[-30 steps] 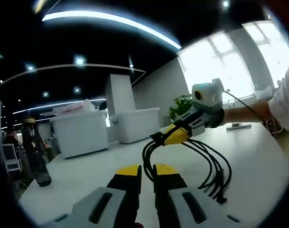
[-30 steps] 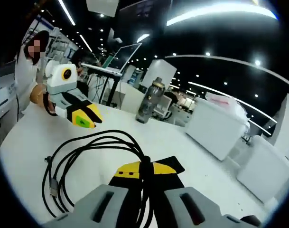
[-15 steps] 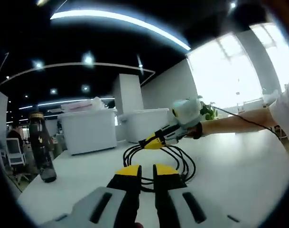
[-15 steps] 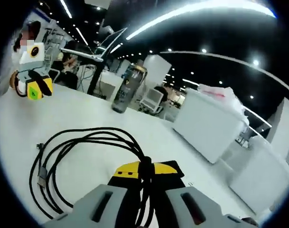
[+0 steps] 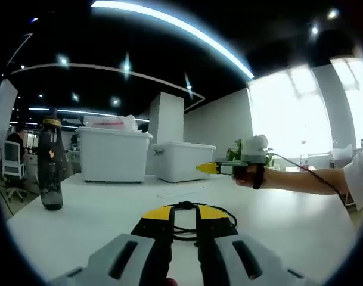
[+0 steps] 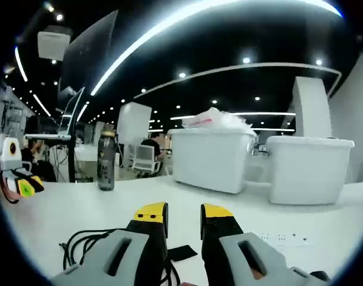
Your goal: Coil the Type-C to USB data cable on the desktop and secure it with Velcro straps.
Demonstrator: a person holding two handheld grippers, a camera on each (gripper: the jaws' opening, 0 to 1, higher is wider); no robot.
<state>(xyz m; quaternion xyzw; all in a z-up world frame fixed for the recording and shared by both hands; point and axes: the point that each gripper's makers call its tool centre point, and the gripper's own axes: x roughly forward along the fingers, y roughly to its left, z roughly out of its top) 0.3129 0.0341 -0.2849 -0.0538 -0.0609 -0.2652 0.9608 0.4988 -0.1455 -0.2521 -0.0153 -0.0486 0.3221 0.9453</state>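
Right now my left gripper (image 5: 183, 215) rides low over the white desktop (image 5: 300, 220), its yellow-tipped jaws standing slightly apart with nothing pinched between them. Just past those tips, at twelve o'clock, the coiled black data cable (image 5: 200, 221) lies flat on the desktop, part of its loop hidden behind the jaws. Further out at two o'clock my right gripper (image 5: 206, 168) hangs in the air, held by my hand (image 5: 248, 174), well clear of the cable; from this side I cannot tell how its jaws stand. At nine o'clock a dark water bottle (image 5: 50, 163) stands upright on the desktop, and two white lidded storage bins (image 5: 114, 156) sit beyond the far edge.

In the right gripper view, my right gripper (image 6: 184, 213) has its jaws spread with a clear gap and nothing held. Low at seven o'clock, beside the left jaw, the black data cable (image 6: 81, 243) lies on the desktop, and a small black Velcro strap (image 6: 180, 252) lies between the jaw bases. Off at nine o'clock my left gripper (image 6: 24, 187) shows small near the edge. The water bottle (image 6: 106, 159) stands at eleven o'clock, with the white bins (image 6: 214, 159) behind at one o'clock.
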